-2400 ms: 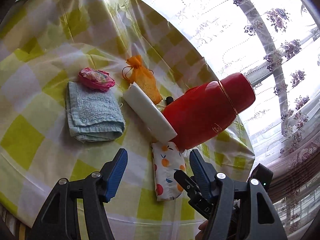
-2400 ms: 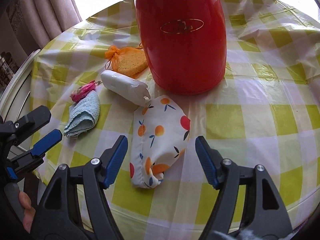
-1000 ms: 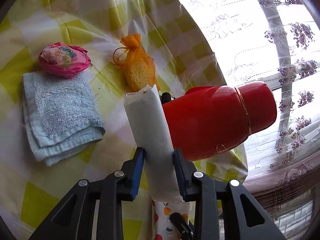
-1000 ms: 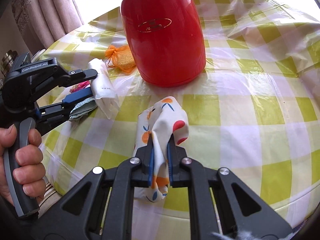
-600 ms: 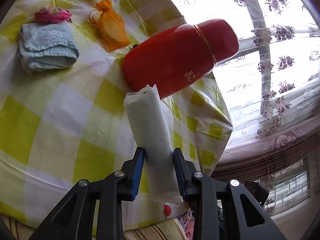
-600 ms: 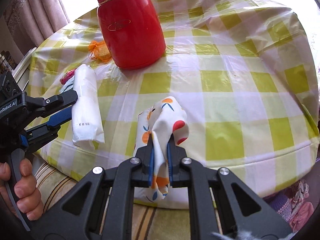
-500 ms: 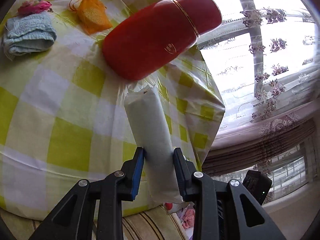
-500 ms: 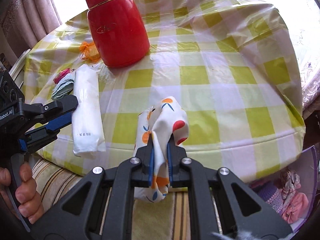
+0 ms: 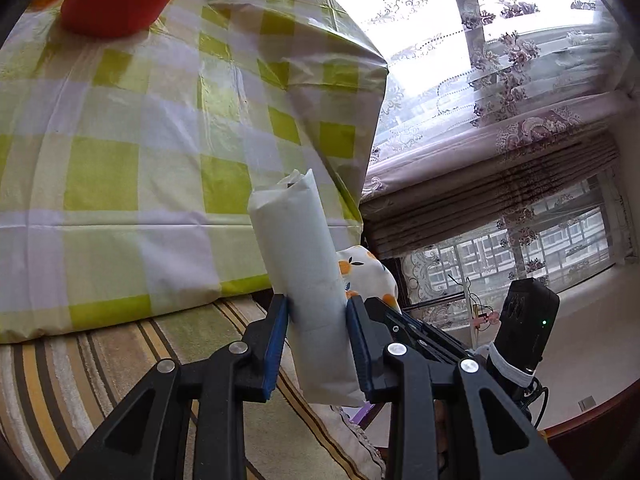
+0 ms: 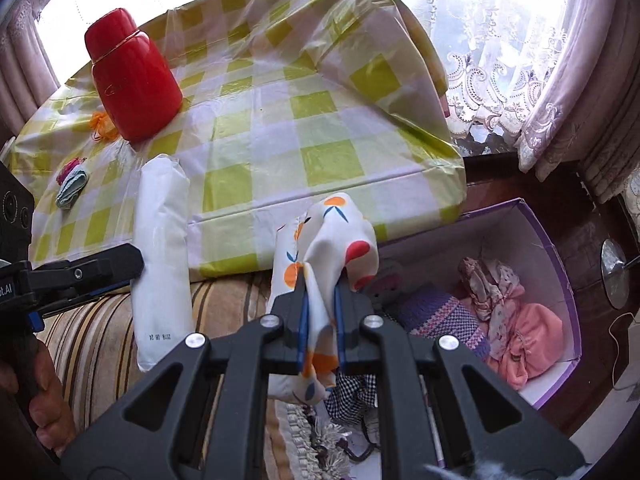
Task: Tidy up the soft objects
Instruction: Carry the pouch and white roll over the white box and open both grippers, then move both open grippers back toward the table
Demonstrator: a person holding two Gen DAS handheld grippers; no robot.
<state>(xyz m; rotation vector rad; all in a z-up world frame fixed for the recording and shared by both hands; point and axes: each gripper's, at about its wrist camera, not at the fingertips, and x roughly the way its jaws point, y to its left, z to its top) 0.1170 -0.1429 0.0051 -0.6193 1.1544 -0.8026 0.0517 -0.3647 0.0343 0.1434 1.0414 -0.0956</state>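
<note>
While the table [image 10: 256, 148] under its yellow-and-white checked plastic cloth is filling the far left of the right wrist view, a purple-walled box [image 10: 548, 236] is sitting on the floor at the near right, just beside the table's edge. Soft clothing is lying inside it: a pink garment [image 10: 532, 332] to the right and a purple knitted piece [image 10: 444, 316] to its left. A striped cushion [image 10: 100, 320] is spreading below the table's near edge. A red thermos [image 10: 132, 80] is standing upright at the far left of the table, with an orange mesh pouch [image 10: 102, 124] just left of its base and a folded blue towel [image 10: 72, 186] nearer, a pink item touching its far end. The left gripper [image 9: 316, 336] is clamping a white wrapped roll [image 9: 304, 276], which is sticking up between its blue pads, off the table and over the cushion. The right gripper [image 10: 320, 316] is pinching a white pouch with an orange fruit print [image 10: 328, 236], its jaws nearly together on the fabric, hanging past the table edge beside the box's left end. A hand [image 10: 48, 408] is gripping the left gripper's handle at the near left.
</note>
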